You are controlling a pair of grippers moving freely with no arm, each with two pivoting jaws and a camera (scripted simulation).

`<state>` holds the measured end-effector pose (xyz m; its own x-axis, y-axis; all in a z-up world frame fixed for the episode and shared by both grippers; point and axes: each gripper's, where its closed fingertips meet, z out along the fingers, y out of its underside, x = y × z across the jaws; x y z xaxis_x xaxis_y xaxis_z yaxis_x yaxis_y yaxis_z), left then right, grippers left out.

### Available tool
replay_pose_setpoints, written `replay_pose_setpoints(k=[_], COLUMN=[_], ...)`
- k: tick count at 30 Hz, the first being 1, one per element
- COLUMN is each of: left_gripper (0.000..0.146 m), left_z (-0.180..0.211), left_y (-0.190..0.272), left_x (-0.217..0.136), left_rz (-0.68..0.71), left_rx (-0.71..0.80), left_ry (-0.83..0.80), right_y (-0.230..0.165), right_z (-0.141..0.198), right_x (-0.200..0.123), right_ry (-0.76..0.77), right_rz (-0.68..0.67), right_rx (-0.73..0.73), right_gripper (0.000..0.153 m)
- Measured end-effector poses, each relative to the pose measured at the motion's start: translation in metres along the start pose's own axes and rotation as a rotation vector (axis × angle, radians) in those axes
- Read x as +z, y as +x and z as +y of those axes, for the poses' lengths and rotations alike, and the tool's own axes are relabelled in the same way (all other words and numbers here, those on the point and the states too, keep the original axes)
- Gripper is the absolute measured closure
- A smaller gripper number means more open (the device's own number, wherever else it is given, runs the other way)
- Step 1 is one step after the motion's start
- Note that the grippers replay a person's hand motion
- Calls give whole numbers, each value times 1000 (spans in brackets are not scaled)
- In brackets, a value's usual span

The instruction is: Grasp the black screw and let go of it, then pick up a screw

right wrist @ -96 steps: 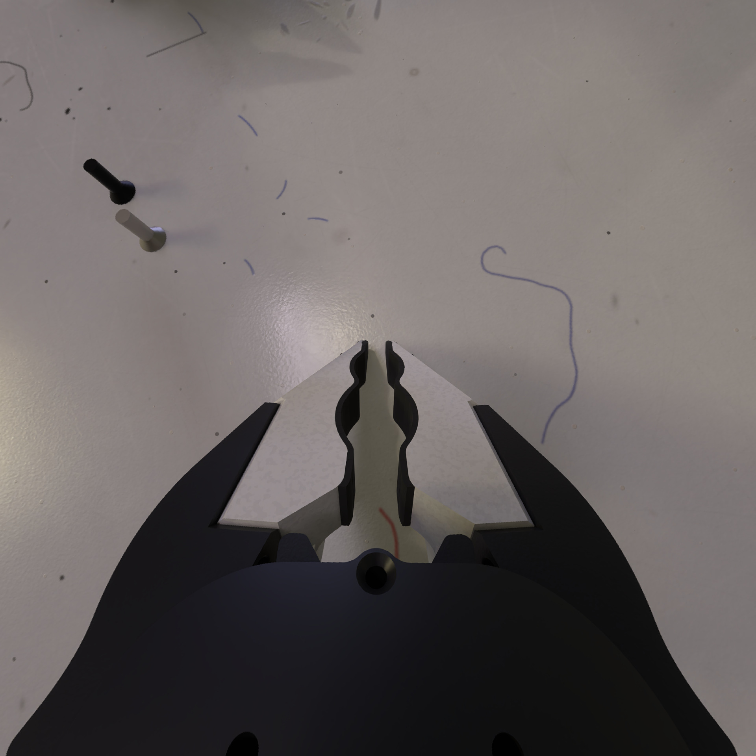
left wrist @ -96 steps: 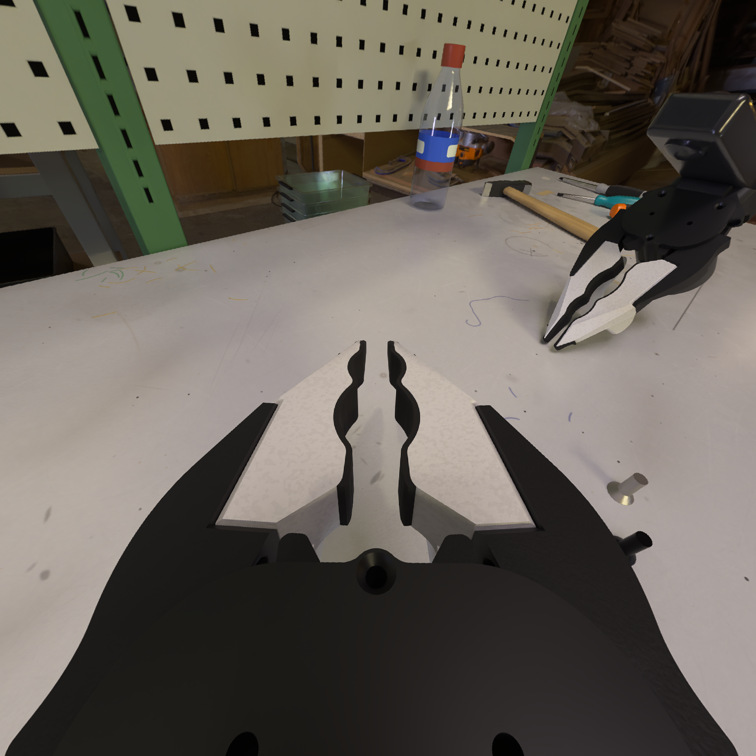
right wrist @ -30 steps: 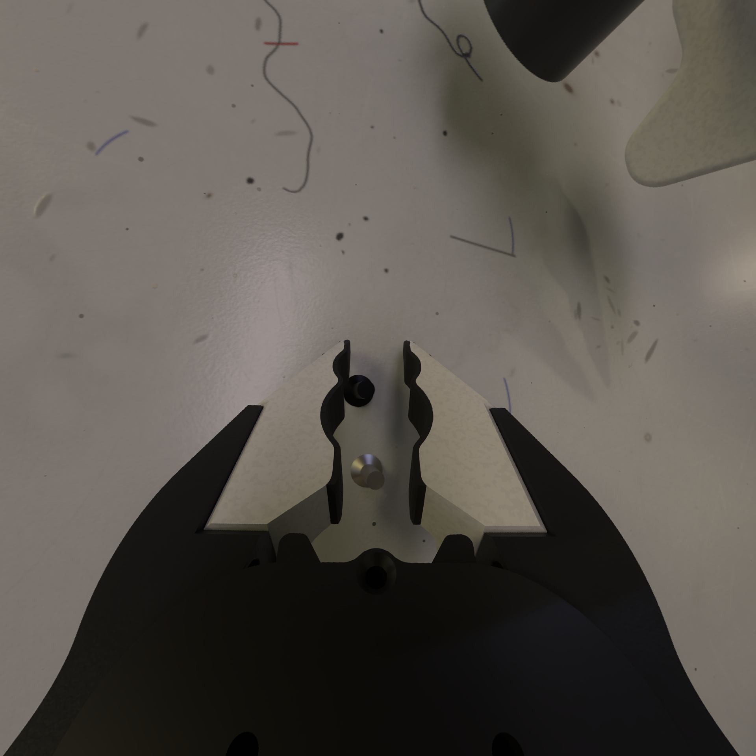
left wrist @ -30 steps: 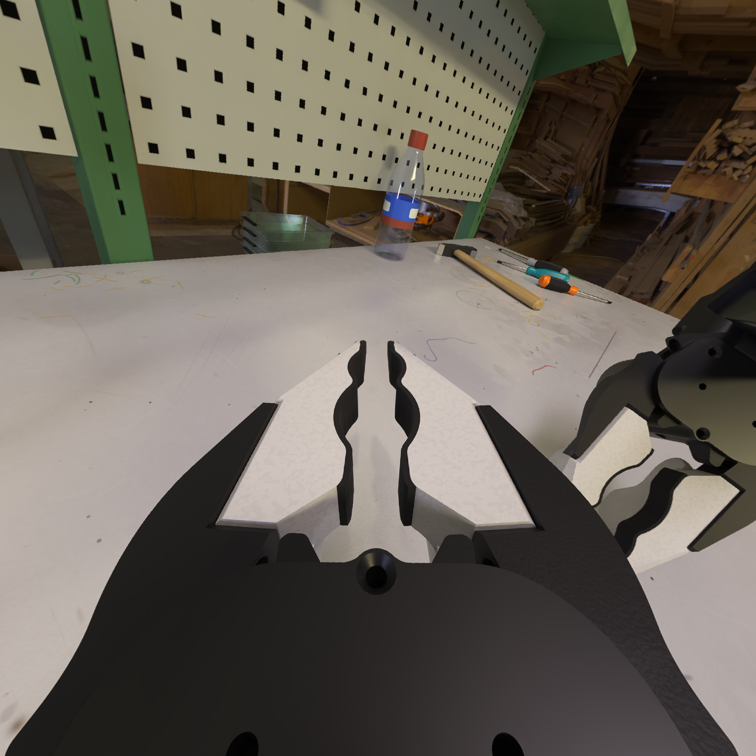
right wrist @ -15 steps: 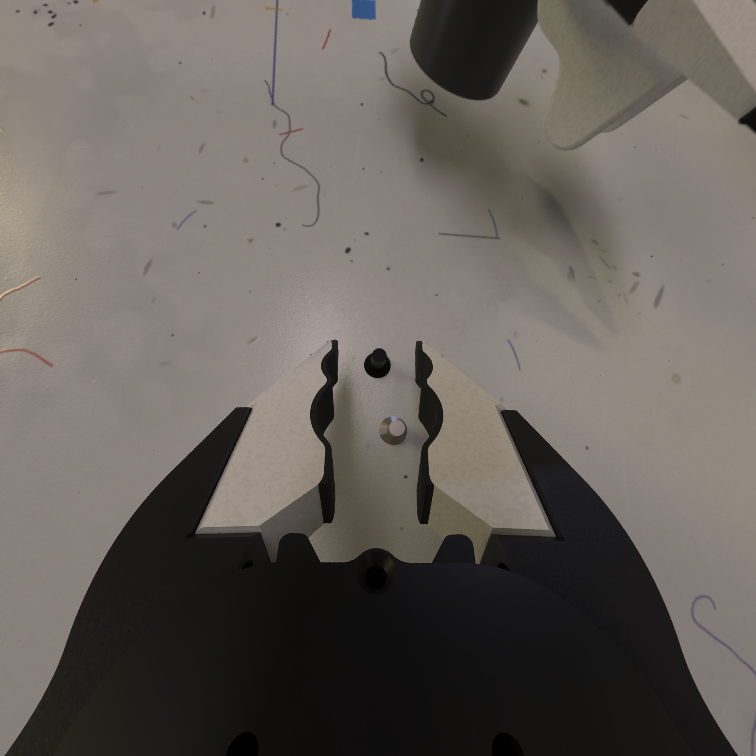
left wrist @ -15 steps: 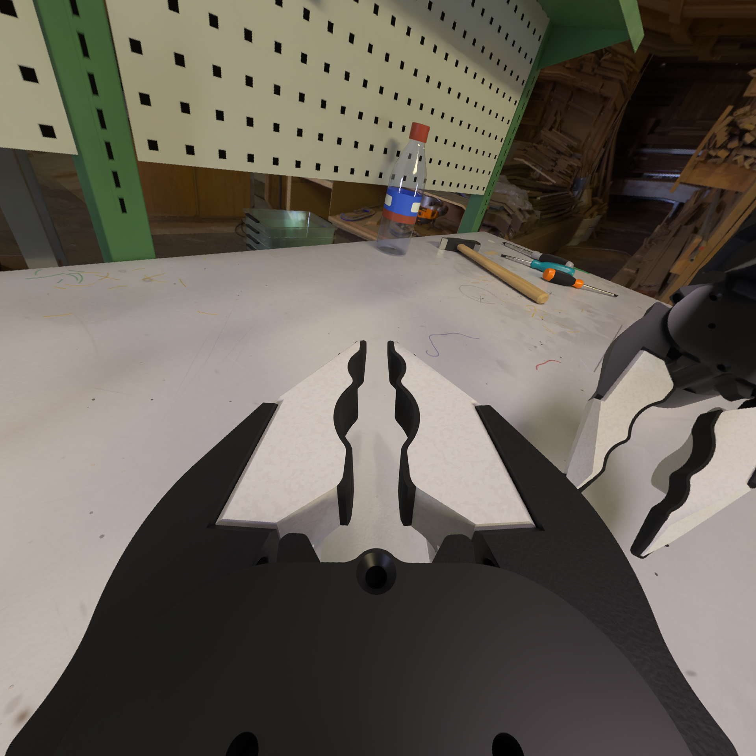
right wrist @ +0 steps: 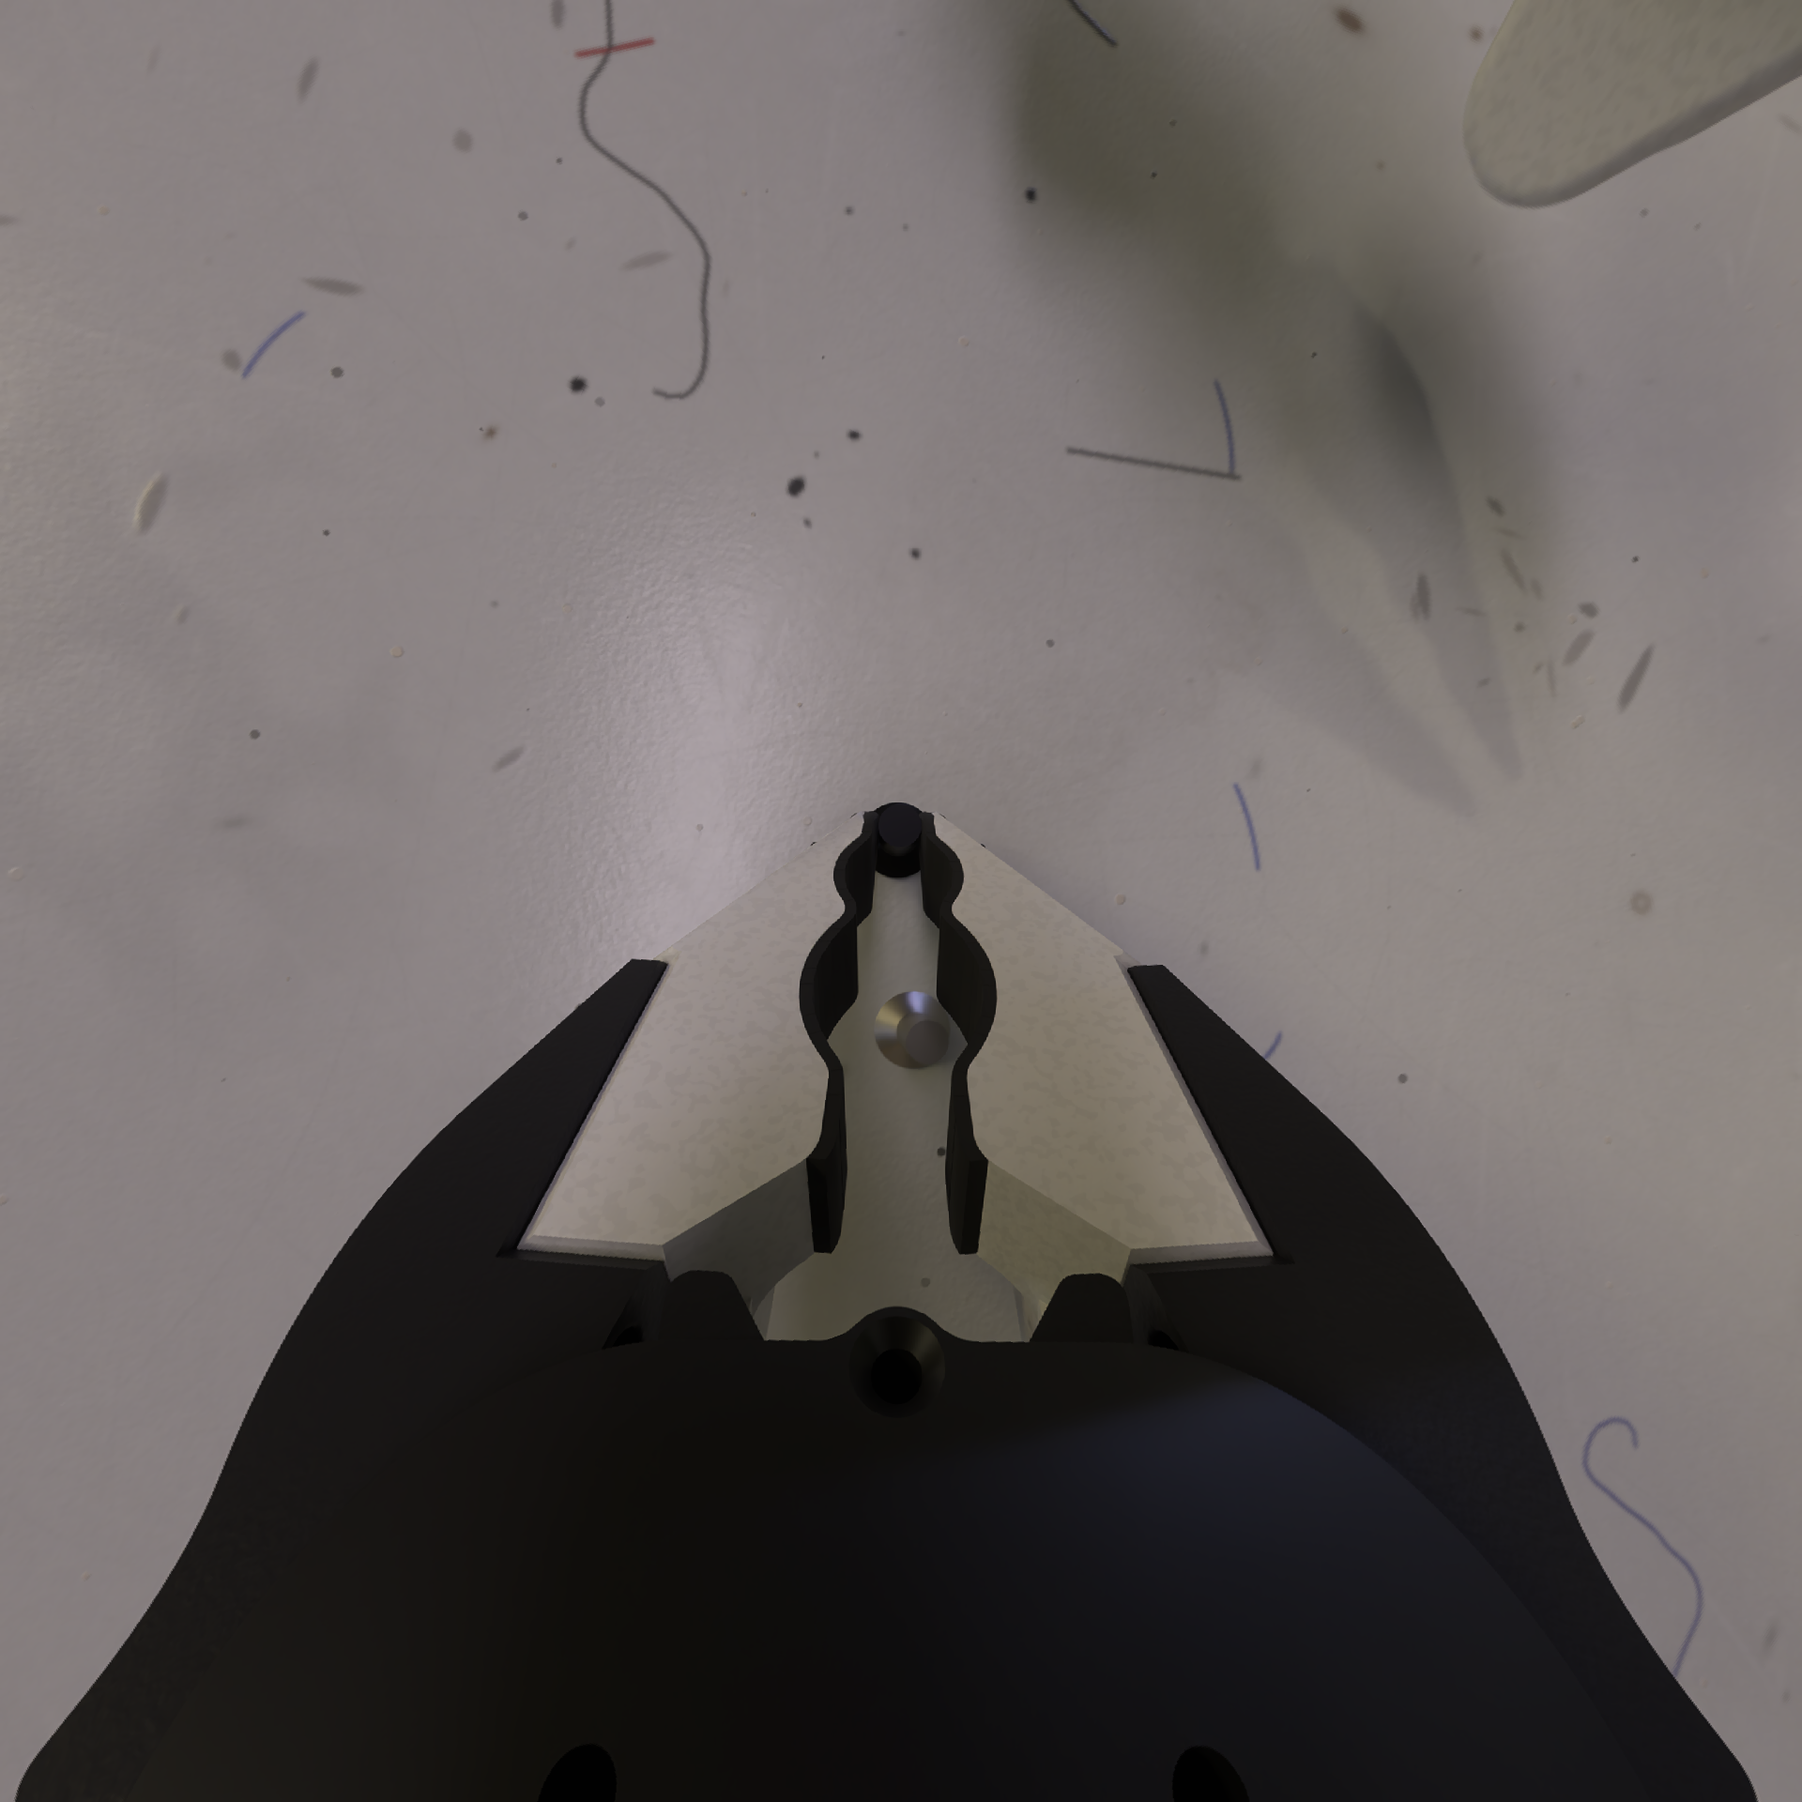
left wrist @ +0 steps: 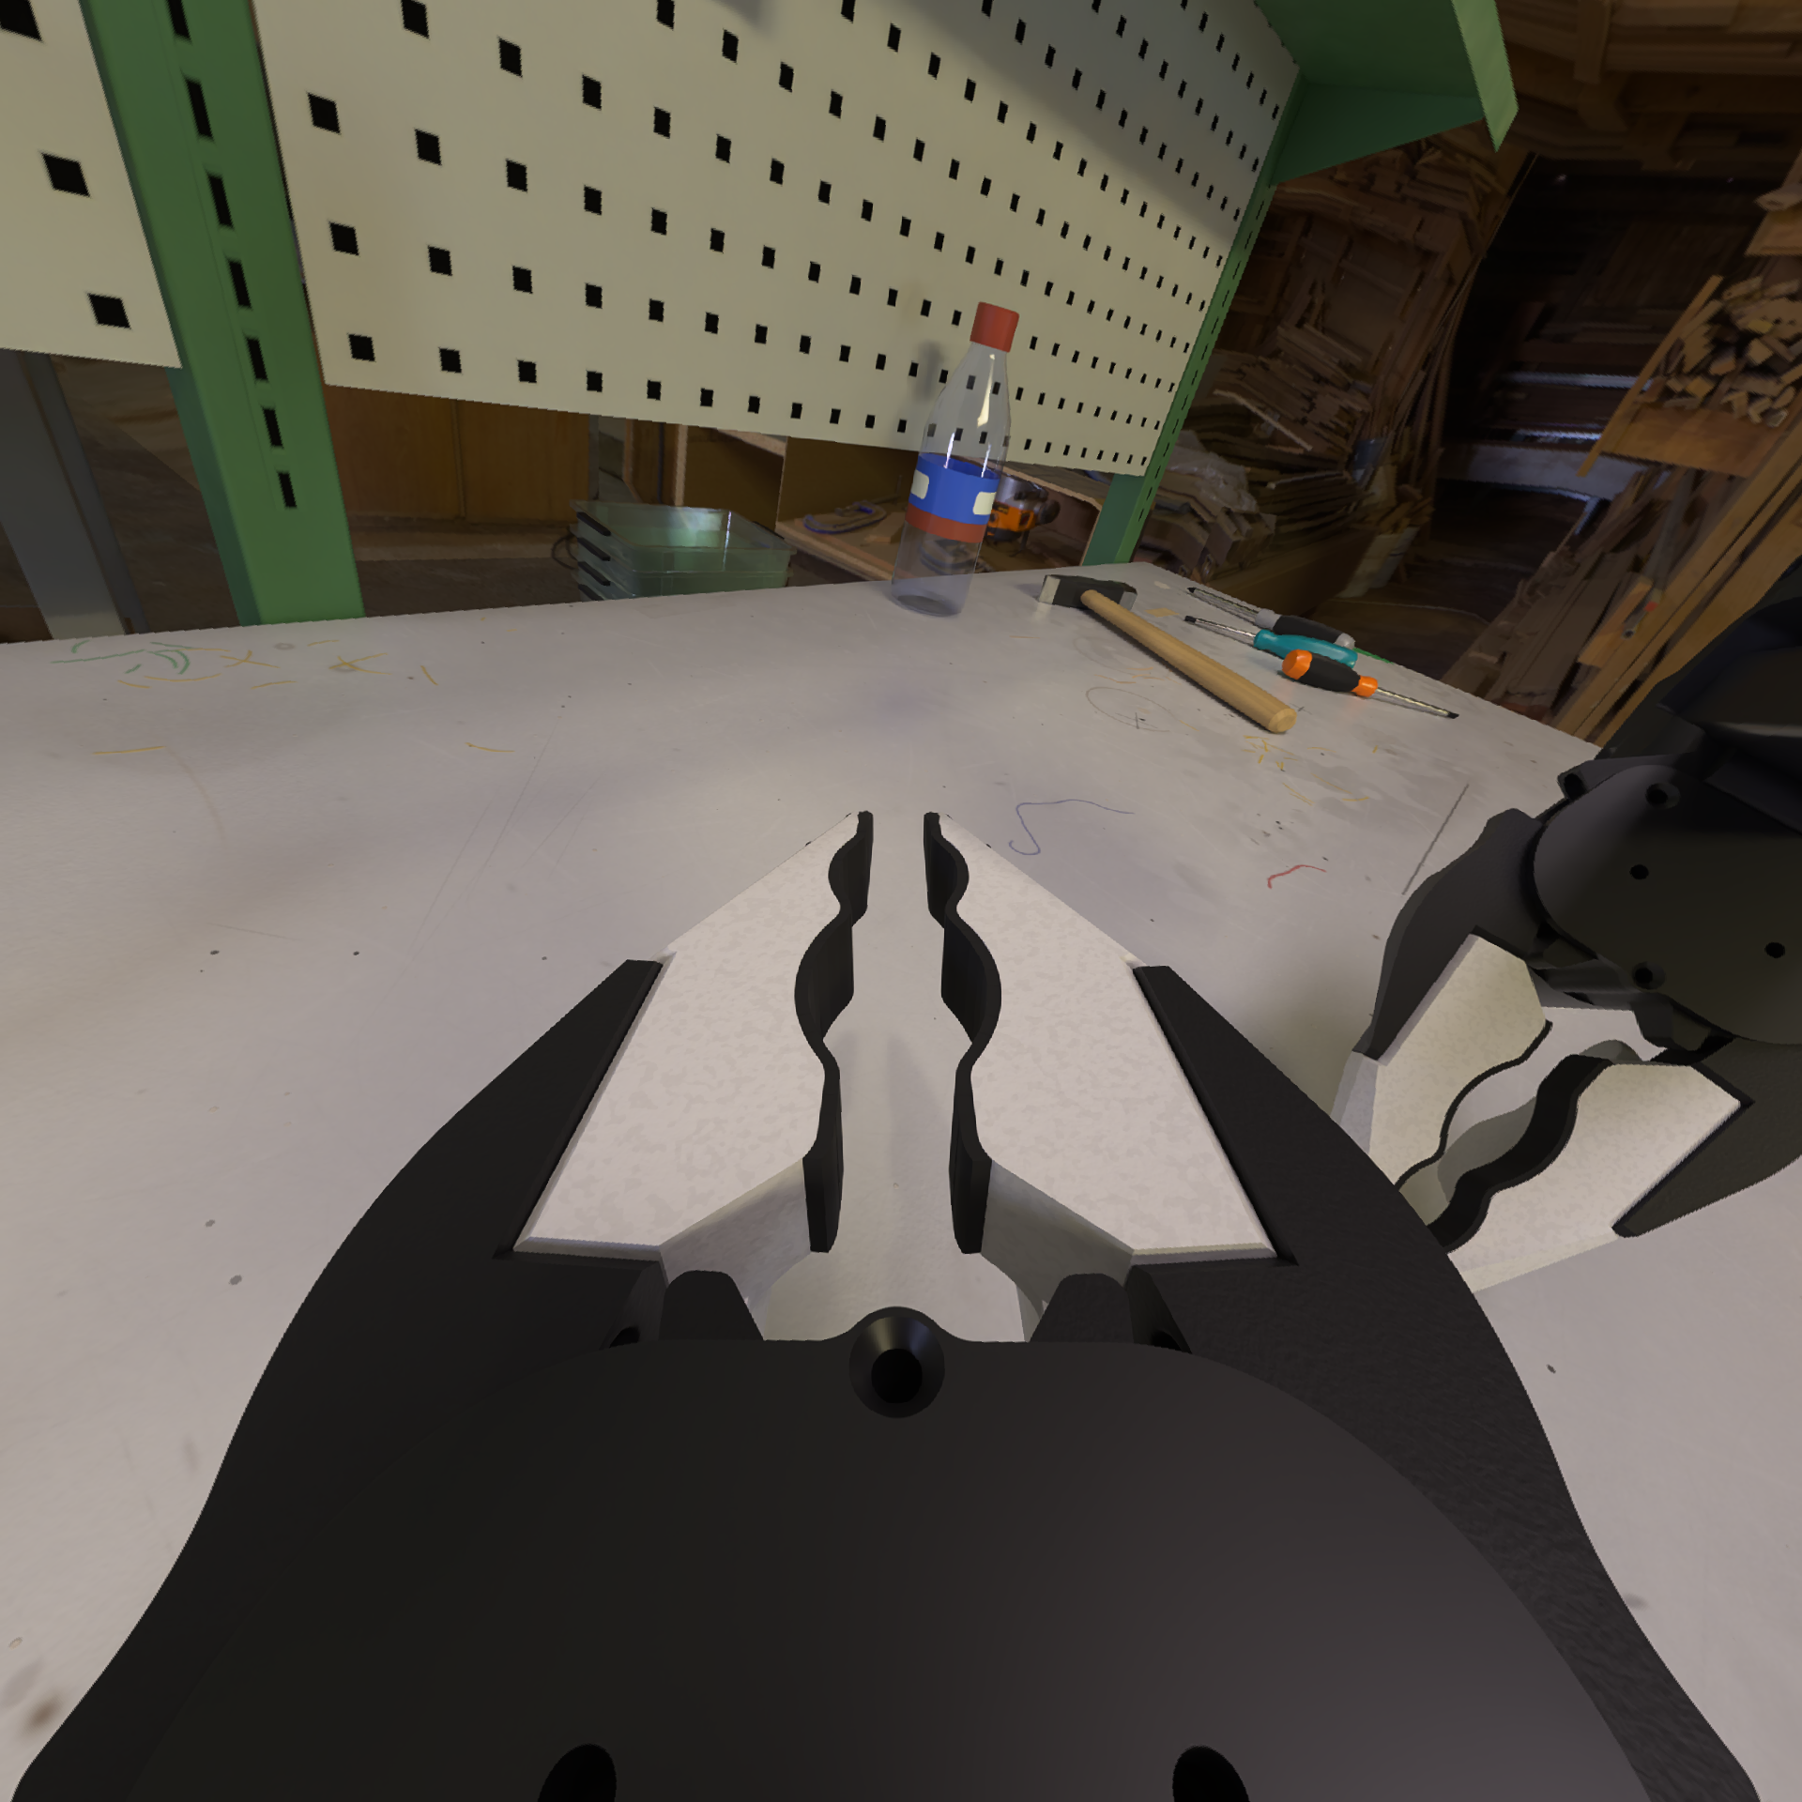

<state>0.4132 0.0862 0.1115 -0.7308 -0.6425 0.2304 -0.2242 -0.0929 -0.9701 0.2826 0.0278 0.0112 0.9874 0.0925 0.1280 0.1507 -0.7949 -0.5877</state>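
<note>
In the right wrist view, my right gripper (right wrist: pixel 897 829) points straight down at the white table (right wrist: pixel 390 585). Its jaws are closed on the small black screw (right wrist: pixel 897 827), which is pinched at the very fingertips. A silver screw (right wrist: pixel 912 1034) stands on its head on the table farther back in the gap between the fingers. My left gripper (left wrist: pixel 897 829) is shut and empty, hovering over the table. The right gripper also shows in the left wrist view (left wrist: pixel 1482 1121), at the right. Neither screw shows in that view.
A clear bottle (left wrist: pixel 960 468) with a red cap stands at the table's far edge. A wooden-handled hammer (left wrist: pixel 1180 658) and screwdrivers (left wrist: pixel 1316 663) lie at the far right. A pegboard (left wrist: pixel 731 195) on green posts rises behind. One pale finger of the left gripper (right wrist: pixel 1609 97) hangs at the top right.
My right gripper, open around both screws half a second ago, has closed on the black screw at its tips. The left gripper stays shut and has hardly moved.
</note>
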Motion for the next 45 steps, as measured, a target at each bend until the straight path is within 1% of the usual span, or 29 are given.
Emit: replay_pose_setpoints(k=[2, 5, 9, 11, 14, 15, 16, 18, 20, 24, 29, 33, 37, 41, 42, 44, 45], left_gripper=[136, 136, 136, 136, 136, 136, 136, 136, 136, 136, 136, 136, 136, 136, 136, 136, 136], left_z=[0, 0, 0, 0, 0, 0, 0, -1, -1, 0, 0, 1, 1, 1, 0, -1, -3], left_y=[0, 0, 0, 0, 1, 1, 1, 1, 1, 1, 1, 2, 1, 2, 2, 4, 5], left_x=[0, 0, 0, 0, 0, -1, -1, -1, -1, -1, -1, 0, 0, 0, 0, -1, -2], left_rz=[2, 2, 2, 1, 4, 5, 5, 7, 7, 9, 12, 13, 8, 9, 9, 15, 22], left_rx=[-1, -2, -1, -1, -3, -4, -4, -5, -5, -9, -14, -13, -10, -10, -8, -1, 5], left_ry=[1, 2, 1, 2, 3, 4, 4, 6, 6, 6, 5, 0, -3, -1, 1, 10, 20], right_y=[3, 8, 6, 1, -8, -9, -11, -11, -7, 4, 19, 16, 9, 8, 7, 4, 5], right_z=[-4, -13, -17, -19, -21, -21, -21, -22, -22, -12, 17, 30, 34, 35, 35, 34, 33], right_x=[0, 3, 12, 13, 14, 13, 12, 9, 5, -6, -28, -38, -30, -24, -23, -22, -22], right_ry=[17, 40, -12, -17, -2, 4, 12, 32, 43, 32, -33, -24, -37, -67, -69, -73, -73], right_rz=[22, 96, 148, 128, 63, 50, 37, 22, 35, 59, 90, 33, -6, -19, -30, -42, -29], right_rx=[-12, -53, -128, -133, -102, -92, -80, -56, -39, 16, 53, 101, 78, 52, 56, 56, 46], right_gripper=[145, 145, 145, 145, 143, 129, 122, 119, 118, 118, 118, 117, 115, 115, 118, 144, 145])
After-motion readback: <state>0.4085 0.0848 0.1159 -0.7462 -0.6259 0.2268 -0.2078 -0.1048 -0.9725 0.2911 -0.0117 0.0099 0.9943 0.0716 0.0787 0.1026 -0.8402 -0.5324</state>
